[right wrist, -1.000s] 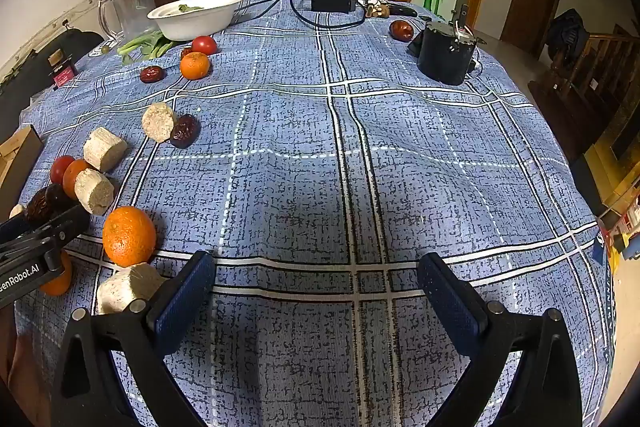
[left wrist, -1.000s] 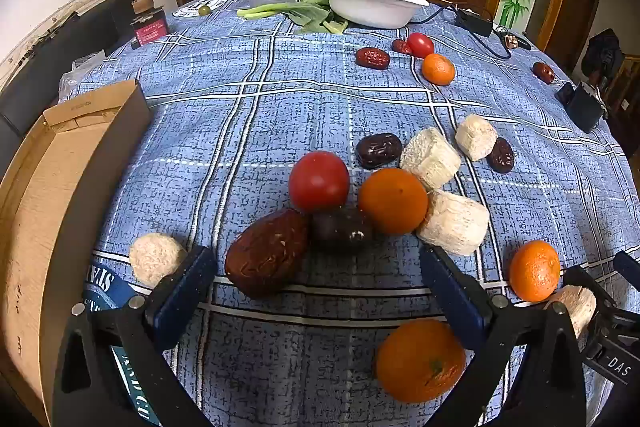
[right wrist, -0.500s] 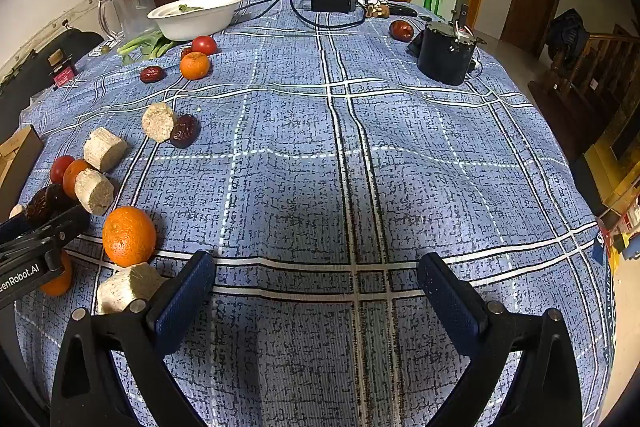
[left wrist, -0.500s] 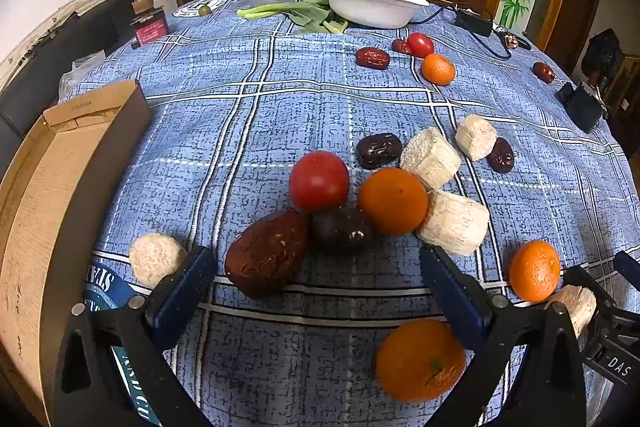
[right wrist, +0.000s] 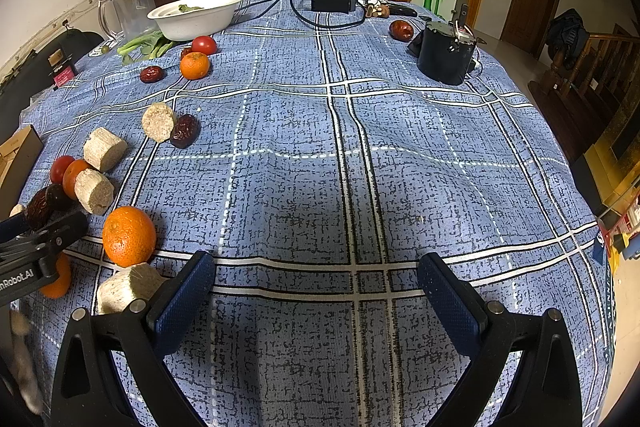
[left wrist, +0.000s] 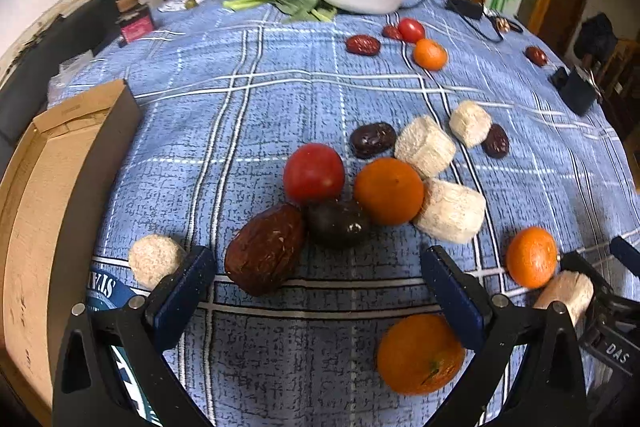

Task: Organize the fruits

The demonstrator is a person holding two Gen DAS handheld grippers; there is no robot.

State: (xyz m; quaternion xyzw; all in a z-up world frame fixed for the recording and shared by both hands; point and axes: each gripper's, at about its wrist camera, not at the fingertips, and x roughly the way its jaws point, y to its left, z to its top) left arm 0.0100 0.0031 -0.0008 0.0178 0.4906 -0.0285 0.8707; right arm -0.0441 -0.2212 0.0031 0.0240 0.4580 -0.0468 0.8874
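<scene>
Right in front of the left gripper (left wrist: 316, 281) sits the main cluster of fruit on the blue checked table (left wrist: 280, 115): a big brown date (left wrist: 264, 249) lies just ahead of the left finger, touching a dark plum-like fruit (left wrist: 338, 223), with a red tomato (left wrist: 314, 173) and an orange (left wrist: 389, 191) packed in behind. Two pale cut chunks (left wrist: 450, 209) press against the orange's right side, and a dark date (left wrist: 373, 139) lies just beyond. The left gripper's fingers are spread wide, holding nothing, hovering low over the cloth. A round pale piece (left wrist: 154, 259) sits just outside the left finger; a second orange (left wrist: 420, 353) lies near the right finger, partly behind it.

Off to the right, a third orange (left wrist: 531, 257) rests just beside another pale chunk (left wrist: 568, 293), next to the other gripper's black frame. A cardboard box (left wrist: 48, 195) stands open at the table's left edge.

Over to the right gripper (right wrist: 316, 293): fingers spread wide as well, nothing between them but bare tablecloth. That same orange (right wrist: 129, 235) sits near its left finger. Far back, a white bowl (right wrist: 196, 15), a clear pitcher (right wrist: 130, 5), green stalks (right wrist: 146, 45), and a small tomato (right wrist: 204, 45) beside a small orange (right wrist: 194, 65). A black canister (right wrist: 446, 57) stands far right, well apart from the fruit.
</scene>
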